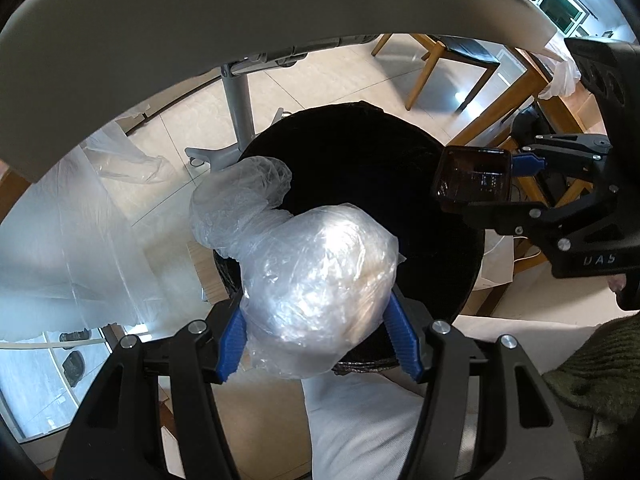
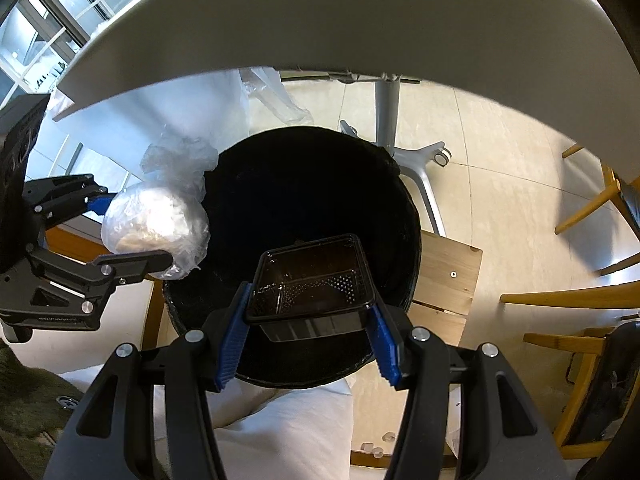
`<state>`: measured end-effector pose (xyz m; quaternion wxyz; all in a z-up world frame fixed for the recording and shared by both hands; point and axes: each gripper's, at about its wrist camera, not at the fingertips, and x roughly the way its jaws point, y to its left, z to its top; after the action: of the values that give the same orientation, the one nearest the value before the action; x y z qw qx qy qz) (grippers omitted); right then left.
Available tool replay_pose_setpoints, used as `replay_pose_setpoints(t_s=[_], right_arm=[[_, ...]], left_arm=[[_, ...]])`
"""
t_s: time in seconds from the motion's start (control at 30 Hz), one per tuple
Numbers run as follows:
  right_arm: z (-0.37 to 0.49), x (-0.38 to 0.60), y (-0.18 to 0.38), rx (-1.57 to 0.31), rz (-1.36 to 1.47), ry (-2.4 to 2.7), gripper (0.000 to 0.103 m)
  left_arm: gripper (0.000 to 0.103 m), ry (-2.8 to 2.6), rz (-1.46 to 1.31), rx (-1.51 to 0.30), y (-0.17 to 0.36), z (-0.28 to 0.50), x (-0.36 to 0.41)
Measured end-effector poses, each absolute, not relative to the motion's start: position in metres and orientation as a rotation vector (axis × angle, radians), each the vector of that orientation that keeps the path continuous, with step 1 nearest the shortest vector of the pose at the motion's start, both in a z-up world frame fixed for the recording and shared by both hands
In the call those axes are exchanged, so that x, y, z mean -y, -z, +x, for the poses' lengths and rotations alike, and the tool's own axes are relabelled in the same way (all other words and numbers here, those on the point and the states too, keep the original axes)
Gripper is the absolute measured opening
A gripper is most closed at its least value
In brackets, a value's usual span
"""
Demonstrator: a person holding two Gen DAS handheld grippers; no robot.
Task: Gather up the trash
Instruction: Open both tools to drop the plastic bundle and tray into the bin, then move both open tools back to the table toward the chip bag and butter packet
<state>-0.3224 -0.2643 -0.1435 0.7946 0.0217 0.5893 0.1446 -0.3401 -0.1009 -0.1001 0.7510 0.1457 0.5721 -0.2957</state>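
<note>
A round black trash bin (image 1: pixel 360 152) (image 2: pixel 304 184) stands on the floor below both grippers. My left gripper (image 1: pixel 318 340) (image 2: pixel 120 228) is shut on a clear plastic bag (image 1: pixel 316 292) (image 2: pixel 156 224) stuffed with something pale, hanging over the bin's left rim. The bag's knotted tail (image 1: pixel 244 192) droops outside that rim. My right gripper (image 2: pixel 306 328) (image 1: pixel 516 188) is shut on a dark see-through plastic food container (image 2: pixel 312 284) (image 1: pixel 474 180), tilted over the bin's near side. The bin's inside is too dark to make out.
A grey tabletop (image 1: pixel 240 20) (image 2: pixel 360 20) arches over the bin, its metal wheeled leg (image 2: pixel 404 152) just behind. Wooden chairs (image 1: pixel 452 60) (image 2: pixel 580 288) stand to the right. Clear plastic sheeting (image 1: pixel 60 220) hangs on the left. A person's light trouser legs (image 2: pixel 288 432) and green sleeve (image 1: pixel 592 368) are close below.
</note>
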Motion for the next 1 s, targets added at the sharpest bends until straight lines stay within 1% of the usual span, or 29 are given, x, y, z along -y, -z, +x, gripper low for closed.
replay_pose_setpoints(t_s=[0.27, 0.3, 0.33, 0.37, 0.4, 0.57, 0.73, 0.77, 0.8, 0.83, 0.87, 0.9, 0.93, 1.0], right_arm=[[-0.319, 0.265, 0.144, -1.265, 0.054, -0.295, 0.054], [-0.318, 0.266, 0.144, -1.266, 0.061, -0.296, 0.060], [-0.318, 0.267, 0.144, -1.271, 0.067, -0.294, 0.068], [-0.320, 0.269, 0.142, -1.262, 0.071, -0.288, 0.077], [-0.321, 0.270, 0.141, -1.258, 0.074, -0.287, 0.079], [-0.332, 0.279, 0.125, -1.239, 0.054, -0.274, 0.079], [-0.352, 0.294, 0.069, -1.147, 0.032, -0.275, 0.079], [-0.356, 0.295, 0.052, -1.106, 0.021, -0.279, 0.081], [-0.358, 0.297, 0.040, -1.072, 0.012, -0.277, 0.087], [-0.359, 0.300, 0.025, -1.024, 0.001, -0.269, 0.090], [-0.358, 0.303, 0.008, -0.965, -0.011, -0.256, 0.096], [-0.355, 0.305, 0.000, -0.933, -0.015, -0.243, 0.099], [-0.347, 0.310, -0.010, -0.897, -0.015, -0.218, 0.099], [-0.326, 0.319, -0.017, -0.857, 0.003, -0.186, 0.099]], left_arm=[[0.061, 0.674, 0.325, -1.239, 0.098, -0.342, 0.105], [0.065, 0.676, 0.326, -1.237, 0.097, -0.342, 0.106], [0.073, 0.677, 0.332, -1.238, 0.097, -0.343, 0.107], [0.077, 0.674, 0.336, -1.238, 0.096, -0.342, 0.107], [0.083, 0.673, 0.338, -1.236, 0.096, -0.343, 0.107], [0.084, 0.661, 0.330, -1.223, 0.083, -0.348, 0.097], [0.084, 0.670, 0.288, -1.173, 0.040, -0.356, 0.080], [0.084, 0.697, 0.279, -1.144, 0.023, -0.360, 0.079], [0.084, 0.720, 0.275, -1.117, 0.010, -0.363, 0.078], [0.086, 0.752, 0.273, -1.068, -0.010, -0.367, 0.079], [0.090, 0.763, 0.277, -1.034, -0.021, -0.368, 0.080], [0.098, 0.765, 0.286, -0.985, -0.035, -0.367, 0.082], [0.100, 0.751, 0.300, -0.917, -0.049, -0.364, 0.085], [0.100, 0.738, 0.309, -0.836, -0.065, -0.352, 0.090]])
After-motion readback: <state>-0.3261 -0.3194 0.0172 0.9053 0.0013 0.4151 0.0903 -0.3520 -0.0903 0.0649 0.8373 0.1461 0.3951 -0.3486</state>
